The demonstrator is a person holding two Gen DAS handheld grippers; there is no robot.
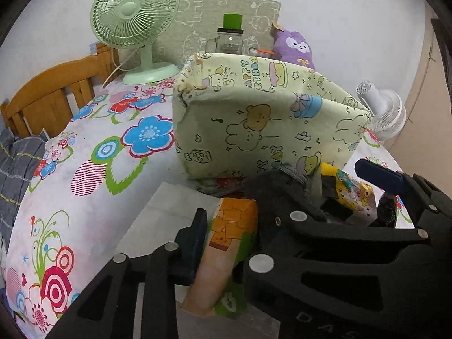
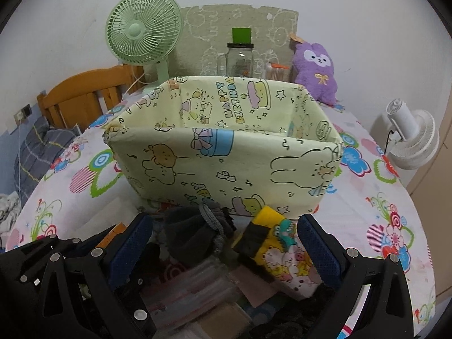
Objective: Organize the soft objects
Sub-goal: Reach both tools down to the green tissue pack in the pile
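Hovering over a heap of soft things before the fabric bin (image 2: 226,158), the right gripper (image 2: 223,243) spreads its fingers wide around the dark grey sock (image 2: 189,231) and yellow sock (image 2: 279,248). The left gripper (image 1: 282,197) seems open, empty. Center on one sock, pinch deep, then lift over the rim.

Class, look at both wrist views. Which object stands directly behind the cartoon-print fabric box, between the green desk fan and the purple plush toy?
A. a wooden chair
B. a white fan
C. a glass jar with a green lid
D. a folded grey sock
C: the glass jar with a green lid rises behind the fabric box, right of the green desk fan and left of the purple plush toy.
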